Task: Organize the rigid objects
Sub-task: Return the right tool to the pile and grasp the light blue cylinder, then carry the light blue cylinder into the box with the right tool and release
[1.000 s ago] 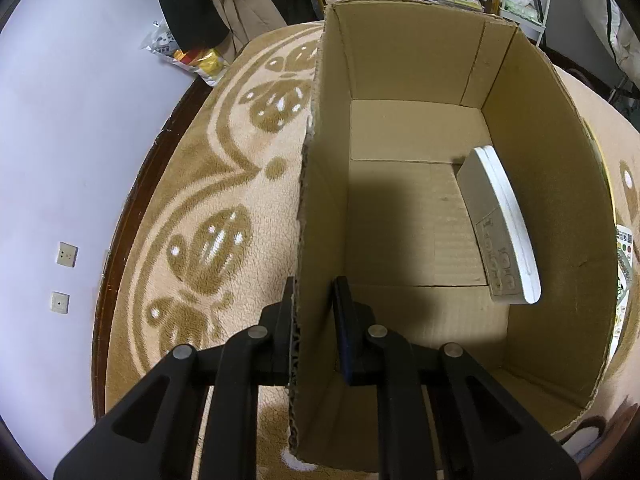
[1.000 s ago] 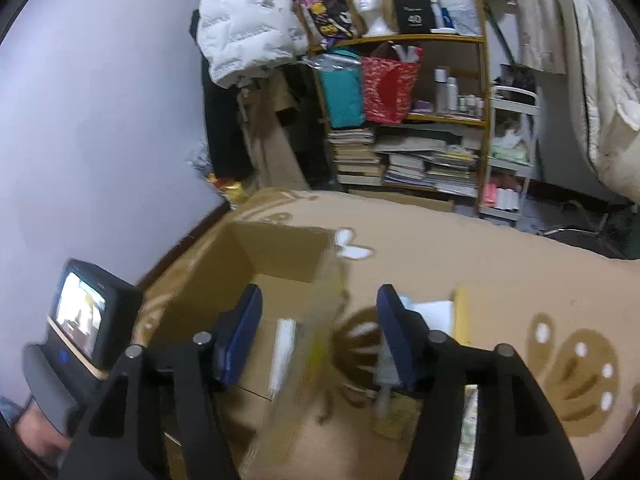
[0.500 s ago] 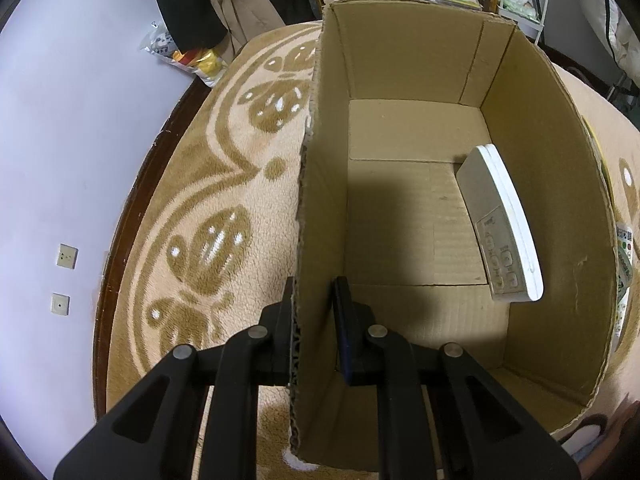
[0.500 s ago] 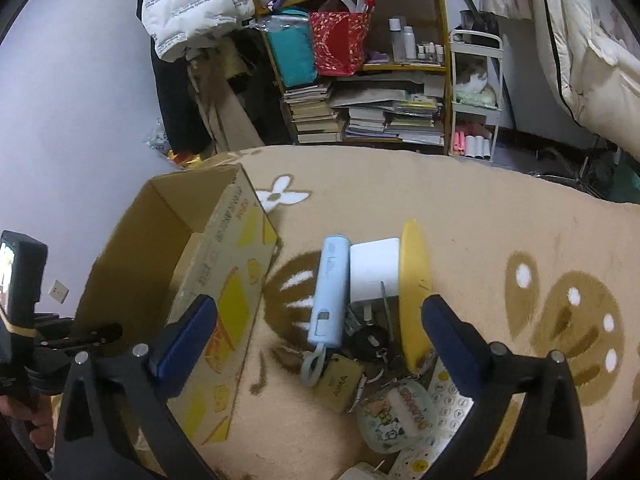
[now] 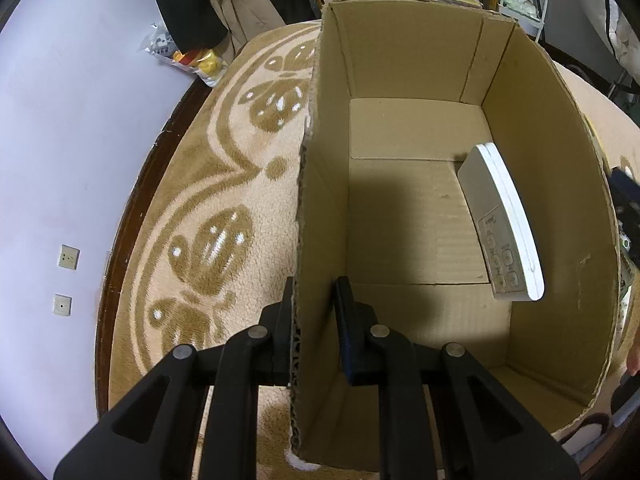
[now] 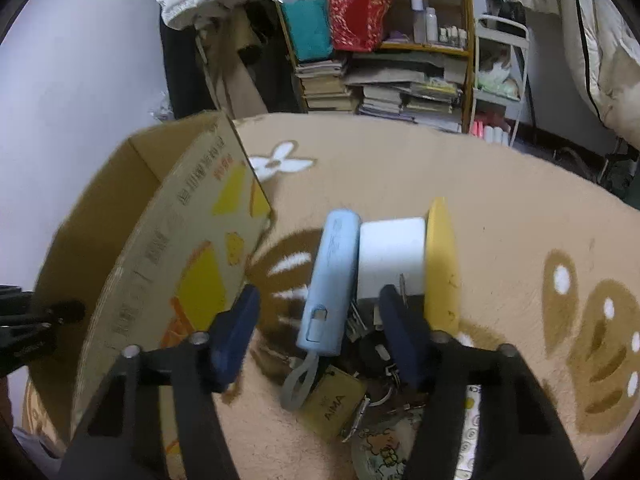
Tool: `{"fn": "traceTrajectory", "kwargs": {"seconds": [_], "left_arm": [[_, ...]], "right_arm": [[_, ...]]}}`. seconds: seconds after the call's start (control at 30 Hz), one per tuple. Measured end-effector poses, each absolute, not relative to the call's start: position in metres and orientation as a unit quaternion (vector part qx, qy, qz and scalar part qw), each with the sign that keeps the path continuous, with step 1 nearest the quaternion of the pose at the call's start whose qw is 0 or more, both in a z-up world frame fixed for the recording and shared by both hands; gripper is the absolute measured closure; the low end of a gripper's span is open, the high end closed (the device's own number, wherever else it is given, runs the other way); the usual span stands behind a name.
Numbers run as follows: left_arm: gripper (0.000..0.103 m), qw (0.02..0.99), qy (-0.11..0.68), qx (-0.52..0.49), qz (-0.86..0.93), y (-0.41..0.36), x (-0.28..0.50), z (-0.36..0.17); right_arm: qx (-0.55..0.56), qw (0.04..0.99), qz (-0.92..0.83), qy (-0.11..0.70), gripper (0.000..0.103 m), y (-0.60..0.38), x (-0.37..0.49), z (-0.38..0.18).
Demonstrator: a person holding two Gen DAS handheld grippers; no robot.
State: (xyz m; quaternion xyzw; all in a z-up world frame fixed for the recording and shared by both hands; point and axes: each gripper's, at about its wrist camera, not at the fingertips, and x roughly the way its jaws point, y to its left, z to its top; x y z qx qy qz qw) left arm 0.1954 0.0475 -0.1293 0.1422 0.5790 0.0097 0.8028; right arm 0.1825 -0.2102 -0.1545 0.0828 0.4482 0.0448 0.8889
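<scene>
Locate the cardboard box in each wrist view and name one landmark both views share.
Left wrist view: the cardboard box fills the centre and right, seen from above, open; the left tool is clamped on its near left wall, and a white remote leans inside.
Right wrist view: the box is at left, its printed outer wall facing the camera.
Shared landmark: the bookshelf with stacked books behind the box, at top in both.

The right claw (image 6: 320, 336) hangs over a light blue power bank (image 6: 332, 280) on the rug (image 6: 500, 216), its jaws just closing, pads apart from it. A white charger (image 6: 392, 256) touches the bank at 3 o'clock; a cardboard box (image 6: 172, 264) stands at 9 o'clock.
</scene>
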Motion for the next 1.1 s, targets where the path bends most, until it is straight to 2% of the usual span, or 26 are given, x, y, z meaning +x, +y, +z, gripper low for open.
{"fn": "traceTrajectory", "kwargs": {"seconds": [0.1, 0.5, 0.53, 0.6, 0.63, 0.93, 1.1], "left_arm": [[0.088, 0.803, 0.58, 0.138, 0.006, 0.049, 0.196, -0.129], [0.088, 0.803, 0.578, 0.145, 0.008, 0.046, 0.194, -0.127], [0.088, 0.803, 0.578, 0.144, 0.009, 0.046, 0.195, -0.128], [0.088, 0.803, 0.579, 0.143, 0.01, 0.046, 0.195, -0.127], [0.088, 0.803, 0.578, 0.144, 0.011, 0.045, 0.195, -0.127], [0.088, 0.803, 0.579, 0.142, 0.01, 0.047, 0.196, -0.127], [0.088, 0.803, 0.579, 0.142, 0.01, 0.047, 0.196, -0.127]], "right_arm": [[0.09, 0.882, 0.05, 0.46, 0.049, -0.212, 0.187, -0.164], [0.074, 0.872, 0.038, 0.483, 0.05, -0.192, 0.215, -0.194], [0.072, 0.874, 0.033, 0.48, 0.055, -0.19, 0.215, -0.195], [0.064, 0.875, 0.014, 0.48, 0.072, -0.191, 0.216, -0.194], [0.072, 0.874, 0.015, 0.48, 0.074, -0.193, 0.216, -0.193], [0.123, 0.881, 0.02, 0.457, 0.074, -0.207, 0.2, -0.168], [0.123, 0.907, 0.024, 0.402, 0.074, -0.205, 0.185, -0.128]]}}
